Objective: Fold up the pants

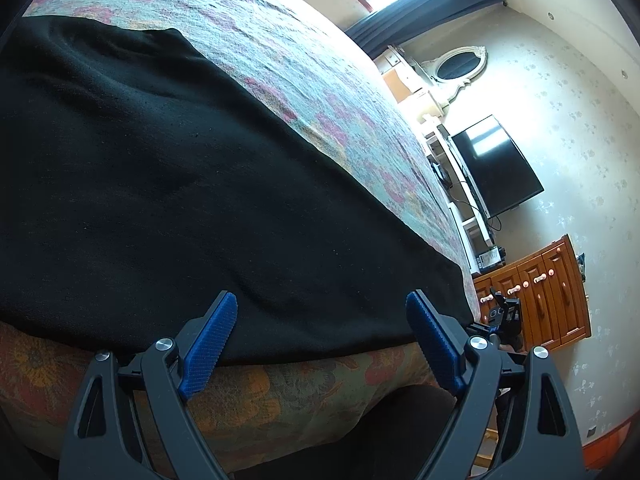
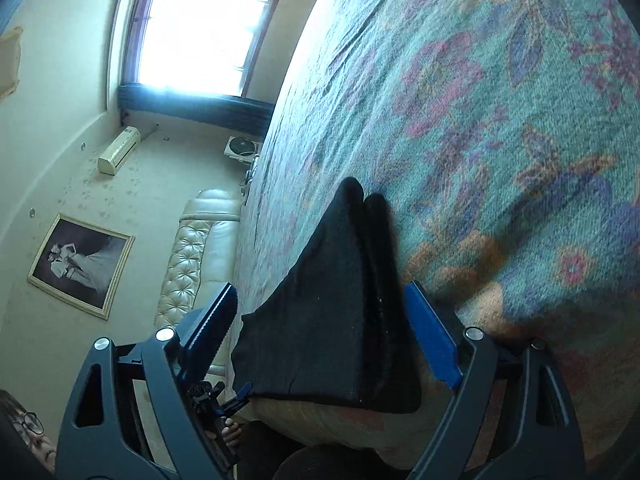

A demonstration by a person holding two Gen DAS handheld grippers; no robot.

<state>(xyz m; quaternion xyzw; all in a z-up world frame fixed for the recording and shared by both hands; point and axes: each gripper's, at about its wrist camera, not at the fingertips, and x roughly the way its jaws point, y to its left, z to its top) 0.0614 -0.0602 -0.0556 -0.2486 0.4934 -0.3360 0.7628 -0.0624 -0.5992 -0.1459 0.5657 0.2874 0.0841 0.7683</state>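
Note:
Black pants (image 1: 168, 168) lie flat on a floral bedspread (image 1: 304, 76), their near edge along the bed's front edge. My left gripper (image 1: 322, 308) is open, its blue pads over the pants' near edge and touching nothing. In the right wrist view the pants (image 2: 320, 320) show end-on as a narrow dark wedge with stacked layers. My right gripper (image 2: 320, 300) is open, its jaws on either side of that end of the pants, not closed on the cloth.
The bedspread (image 2: 500, 120) covers the whole bed. A TV (image 1: 496, 168) and a wooden dresser (image 1: 540, 300) stand by the wall beyond the bed's end. A cream padded headboard (image 2: 192, 252) and a window (image 2: 208, 28) lie on the other side. The other gripper (image 2: 216, 404) shows low.

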